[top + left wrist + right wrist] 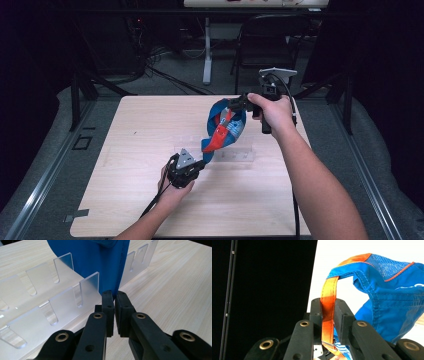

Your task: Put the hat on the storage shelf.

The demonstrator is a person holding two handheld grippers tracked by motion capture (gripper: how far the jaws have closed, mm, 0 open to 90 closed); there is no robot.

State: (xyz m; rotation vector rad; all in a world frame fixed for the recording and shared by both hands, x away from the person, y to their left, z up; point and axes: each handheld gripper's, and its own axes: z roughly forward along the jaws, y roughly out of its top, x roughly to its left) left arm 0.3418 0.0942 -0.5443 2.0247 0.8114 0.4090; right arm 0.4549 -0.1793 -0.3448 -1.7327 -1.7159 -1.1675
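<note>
A blue cap (227, 127) with orange trim hangs stretched between my two grippers above the wooden table (140, 130). My left gripper (202, 163) is shut on the edge of the cap's blue brim (100, 267), low and close to the table. In the left gripper view its jaws (114, 296) pinch the brim's thin edge. My right gripper (239, 103) is higher and farther back, shut on the cap's orange strap (328, 307). The blue mesh crown (387, 290) hangs to the right of those jaws.
A clear acrylic rack (235, 154) with upright slotted dividers (62, 290) lies on the table just under the cap. A folding chair (265, 40) and a table leg (207, 50) stand beyond the far edge.
</note>
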